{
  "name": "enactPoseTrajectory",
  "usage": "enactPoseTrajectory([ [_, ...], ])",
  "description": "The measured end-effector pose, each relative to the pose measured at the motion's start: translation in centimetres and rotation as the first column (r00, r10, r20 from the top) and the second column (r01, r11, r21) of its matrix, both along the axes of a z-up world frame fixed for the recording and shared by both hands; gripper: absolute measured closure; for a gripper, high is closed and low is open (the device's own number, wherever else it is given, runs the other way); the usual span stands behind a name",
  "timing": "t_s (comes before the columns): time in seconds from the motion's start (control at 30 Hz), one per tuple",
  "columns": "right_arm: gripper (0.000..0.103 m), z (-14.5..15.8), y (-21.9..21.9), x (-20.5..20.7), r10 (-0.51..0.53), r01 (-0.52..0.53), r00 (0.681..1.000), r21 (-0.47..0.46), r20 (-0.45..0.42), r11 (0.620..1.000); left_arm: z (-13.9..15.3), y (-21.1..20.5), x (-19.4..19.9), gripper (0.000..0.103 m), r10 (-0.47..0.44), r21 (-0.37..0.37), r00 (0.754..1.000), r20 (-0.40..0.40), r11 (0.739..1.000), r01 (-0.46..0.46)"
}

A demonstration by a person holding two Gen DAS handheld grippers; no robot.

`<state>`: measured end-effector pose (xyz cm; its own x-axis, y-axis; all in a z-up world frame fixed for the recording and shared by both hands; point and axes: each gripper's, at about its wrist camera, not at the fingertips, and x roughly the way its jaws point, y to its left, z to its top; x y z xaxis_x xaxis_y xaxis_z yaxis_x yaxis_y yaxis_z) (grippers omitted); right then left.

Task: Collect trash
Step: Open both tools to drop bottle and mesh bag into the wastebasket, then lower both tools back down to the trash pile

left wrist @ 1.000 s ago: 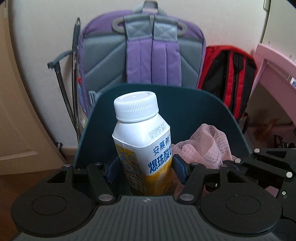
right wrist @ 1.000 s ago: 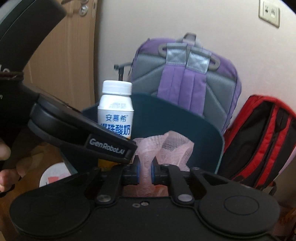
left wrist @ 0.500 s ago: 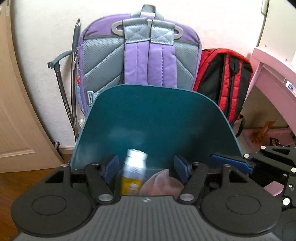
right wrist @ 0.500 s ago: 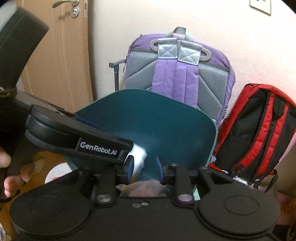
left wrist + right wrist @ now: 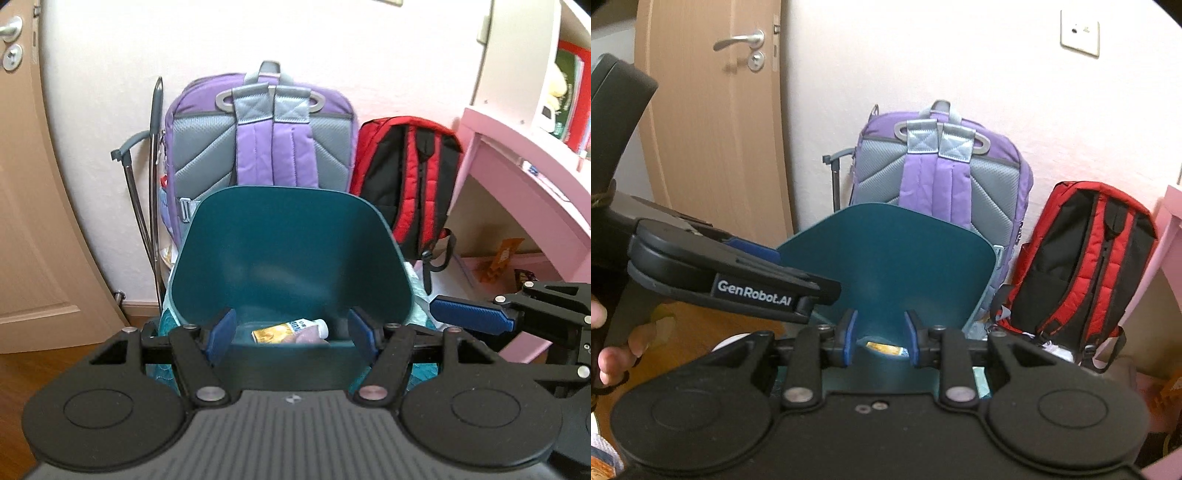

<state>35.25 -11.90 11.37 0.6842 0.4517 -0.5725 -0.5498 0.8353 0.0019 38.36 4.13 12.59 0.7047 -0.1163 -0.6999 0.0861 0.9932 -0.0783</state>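
A white and yellow yogurt drink bottle (image 5: 290,329) lies on its side at the bottom of the teal bin (image 5: 295,240), with a pink mesh net (image 5: 312,336) beside it. My left gripper (image 5: 291,328) hangs open above the bin's near rim with nothing between its blue pads. In the right wrist view my right gripper (image 5: 880,336) also stands open and empty over the bin (image 5: 886,258), and a strip of the bottle (image 5: 884,348) shows between its fingers, far below. One right fingertip (image 5: 469,319) shows at the right of the left view.
A purple backpack (image 5: 264,147) and a red backpack (image 5: 406,177) lean on the wall behind the bin. A wooden door (image 5: 29,221) is on the left, a pink desk (image 5: 524,166) on the right. A person's fingers (image 5: 613,354) hold the left gripper's handle.
The bottle left my left gripper and the pink net left my right one; both fell into the bin. Both grippers opened and drew back and up from it.
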Motion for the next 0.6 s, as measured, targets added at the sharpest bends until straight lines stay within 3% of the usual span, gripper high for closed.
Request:
enactPoseTrajectory([
  [0.4,0.075,1.4,-2.7,-6.6,-0.002,0.003,1.000,0.058,-0.013,0.998,1.4,-1.3,-8.0,0.032,-0.027,0.012,0.999,0.018,1.000,0.027],
  [0.47,0.067,1.3,-3.2,-7.4,-0.001,0.002,1.000,0.068,-0.019,0.998,1.3,-1.5,-9.1,0.032,-0.032,0.012,0.999,0.016,0.999,0.032],
  [0.6,0.063,0.7,-4.4,-9.1,-0.004,0.006,1.000,0.081,-0.030,0.997,0.7,-1.7,-11.1,0.030,-0.037,0.006,0.999,0.003,0.999,0.037],
])
